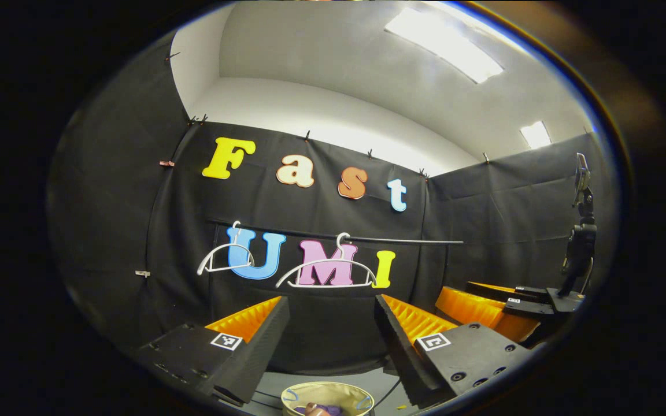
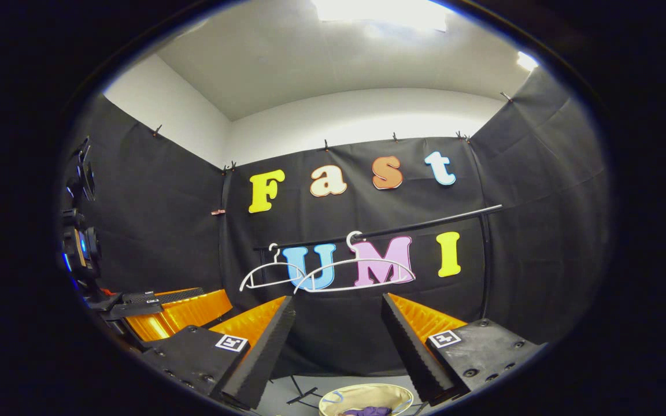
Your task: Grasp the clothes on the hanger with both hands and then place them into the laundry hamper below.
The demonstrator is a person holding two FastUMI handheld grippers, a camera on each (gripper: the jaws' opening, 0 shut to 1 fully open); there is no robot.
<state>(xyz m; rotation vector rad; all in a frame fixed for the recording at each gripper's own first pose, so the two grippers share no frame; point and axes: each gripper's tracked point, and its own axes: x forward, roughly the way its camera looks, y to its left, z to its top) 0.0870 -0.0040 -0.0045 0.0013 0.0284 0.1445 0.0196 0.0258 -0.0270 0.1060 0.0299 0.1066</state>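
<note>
In the left gripper view, the left gripper point(image 1: 330, 346) stands wide open, its fingers holding and touching nothing. Two bare white hangers point(image 1: 326, 271) hang on the black rail point(image 1: 402, 240). Below, the laundry hamper point(image 1: 327, 398) holds purple clothes point(image 1: 324, 409).

In the right gripper view, the right gripper point(image 2: 339, 346) is likewise spread wide and empty. The purple clothes point(image 2: 367, 411) lie inside the hamper point(image 2: 366, 398), under the hangers point(image 2: 353, 274).
</note>
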